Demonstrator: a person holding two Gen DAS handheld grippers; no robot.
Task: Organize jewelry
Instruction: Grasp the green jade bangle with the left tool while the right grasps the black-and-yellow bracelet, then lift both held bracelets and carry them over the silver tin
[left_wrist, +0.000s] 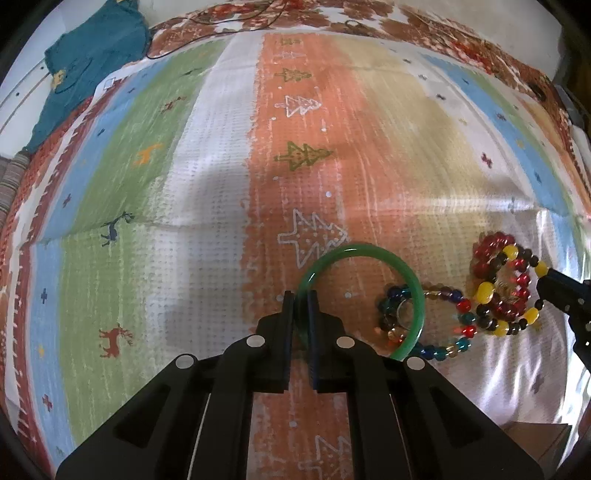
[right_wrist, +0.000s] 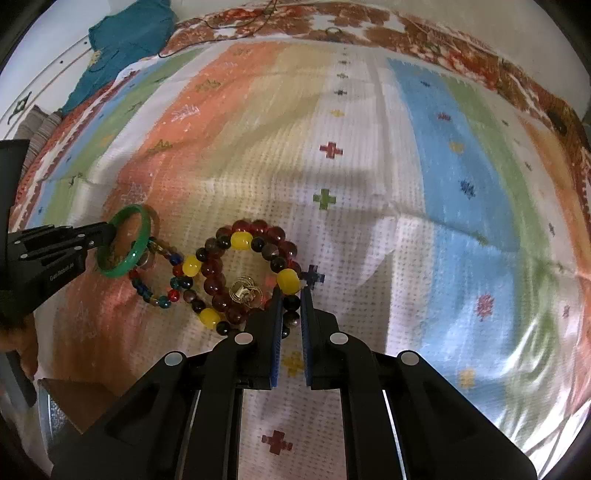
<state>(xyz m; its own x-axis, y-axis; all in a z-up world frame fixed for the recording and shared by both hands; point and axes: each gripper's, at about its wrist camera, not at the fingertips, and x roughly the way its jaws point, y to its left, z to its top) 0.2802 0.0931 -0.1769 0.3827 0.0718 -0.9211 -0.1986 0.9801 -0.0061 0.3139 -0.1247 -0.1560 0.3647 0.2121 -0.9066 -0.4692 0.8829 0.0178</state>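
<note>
My left gripper (left_wrist: 301, 297) is shut on a green bangle (left_wrist: 369, 254), held over the striped cloth; the same bangle shows in the right wrist view (right_wrist: 142, 243). Under its right side lies a multicoloured bead bracelet (left_wrist: 448, 332) with a small ring (left_wrist: 404, 314) inside it. My right gripper (right_wrist: 291, 295) is shut on a black-and-yellow bead bracelet (right_wrist: 242, 240), which lies over a dark red bead bracelet (right_wrist: 221, 284). A small gold wire piece (right_wrist: 245, 291) sits inside them. The right gripper also shows at the right edge of the left wrist view (left_wrist: 546, 275).
A colourful striped cloth (left_wrist: 207, 229) covers the surface. A teal garment (left_wrist: 92, 66) lies at the far left. A thin dark cord (left_wrist: 192, 33) runs along the far patterned border. A brown box corner (right_wrist: 66, 398) shows at the near left.
</note>
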